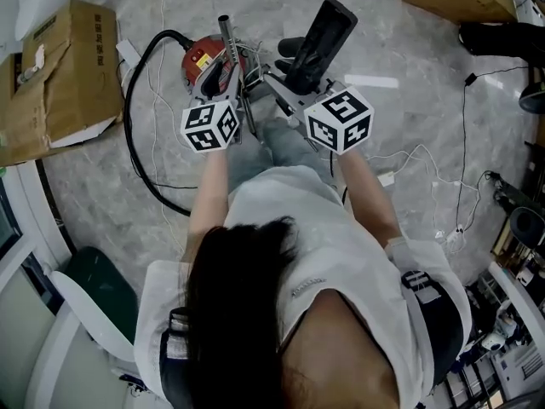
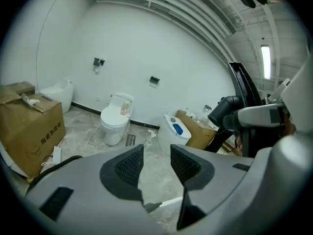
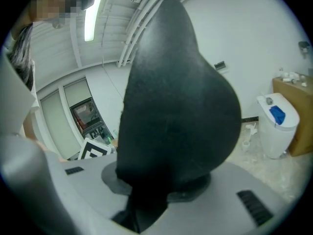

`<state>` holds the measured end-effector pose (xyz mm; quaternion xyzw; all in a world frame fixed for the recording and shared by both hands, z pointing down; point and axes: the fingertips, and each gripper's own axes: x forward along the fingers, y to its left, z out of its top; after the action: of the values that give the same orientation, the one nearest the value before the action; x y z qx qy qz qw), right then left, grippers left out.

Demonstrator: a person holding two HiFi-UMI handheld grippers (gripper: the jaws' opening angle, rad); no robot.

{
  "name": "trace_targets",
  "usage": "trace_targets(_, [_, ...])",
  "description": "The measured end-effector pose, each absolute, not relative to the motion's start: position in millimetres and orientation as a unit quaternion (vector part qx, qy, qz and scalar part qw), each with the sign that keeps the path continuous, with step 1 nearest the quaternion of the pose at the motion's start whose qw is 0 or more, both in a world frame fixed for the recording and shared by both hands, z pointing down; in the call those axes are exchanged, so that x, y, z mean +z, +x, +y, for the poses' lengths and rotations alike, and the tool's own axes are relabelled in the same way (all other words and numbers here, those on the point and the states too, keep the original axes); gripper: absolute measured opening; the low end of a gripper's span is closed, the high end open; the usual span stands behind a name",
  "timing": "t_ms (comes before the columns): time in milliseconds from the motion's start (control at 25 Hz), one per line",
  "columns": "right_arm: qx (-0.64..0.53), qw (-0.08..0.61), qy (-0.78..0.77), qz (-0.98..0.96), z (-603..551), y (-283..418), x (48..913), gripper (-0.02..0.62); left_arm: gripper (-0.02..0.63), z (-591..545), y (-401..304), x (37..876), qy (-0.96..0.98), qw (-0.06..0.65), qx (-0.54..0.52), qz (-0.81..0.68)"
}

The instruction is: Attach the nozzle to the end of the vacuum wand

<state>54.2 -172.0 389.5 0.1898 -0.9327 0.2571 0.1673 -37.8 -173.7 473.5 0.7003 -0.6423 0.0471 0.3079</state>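
My right gripper (image 1: 296, 82) is shut on the black vacuum nozzle (image 1: 321, 37), which stands up and away from me. In the right gripper view the nozzle (image 3: 176, 97) fills the middle, with its base clamped in the right gripper (image 3: 164, 187). The thin metal wand (image 1: 226, 37) rises from beside the red vacuum canister (image 1: 203, 58), just left of the nozzle. My left gripper (image 1: 228, 82) is next to the wand. Its jaws (image 2: 152, 166) stand open with only floor between them. The nozzle (image 2: 243, 94) shows at the right of the left gripper view.
A black hose (image 1: 136, 143) loops over the marble floor from the canister. An open cardboard box (image 1: 64, 66) sits at the left, and a white chair (image 1: 77, 322) is by my left side. Cables (image 1: 443, 203) trail at the right. Two toilets (image 2: 116, 121) (image 2: 173, 131) stand against the far wall.
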Motion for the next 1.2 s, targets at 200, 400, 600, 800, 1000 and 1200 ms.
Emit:
trace_targets(200, [0.268,0.163,0.194,-0.929,-178.5,56.1,395.1,0.14,0.246,-190.9,-52.0,502.9,0.688,0.321,0.083,-0.646])
trace_targets(400, [0.282,0.157,0.217,-0.921,-183.5,57.9,405.8,0.141,0.33,-201.0,-64.4,544.7,0.669,0.353,0.116,-0.644])
trace_targets(600, [0.284,0.17,0.256,-0.908,-182.7,55.3,425.1,0.14,0.357,-212.0,-64.6,587.2,0.68,0.379,0.14,-0.611])
trace_targets(800, [0.3,0.173,0.274,-0.897,-173.6,44.3,440.8,0.14,0.373,-224.7,-78.1,625.1,0.68,0.395,0.158,-0.597])
trace_targets(1000, [0.305,0.185,0.282,-0.891,-166.3,39.3,460.6,0.141,0.376,-249.9,-76.6,656.9,0.695,0.401,0.176,-0.57])
trace_targets(1200, [0.325,0.2,0.292,-0.877,-154.2,46.2,472.5,0.141,0.376,-252.0,-59.6,683.6,0.704,0.423,0.2,-0.535])
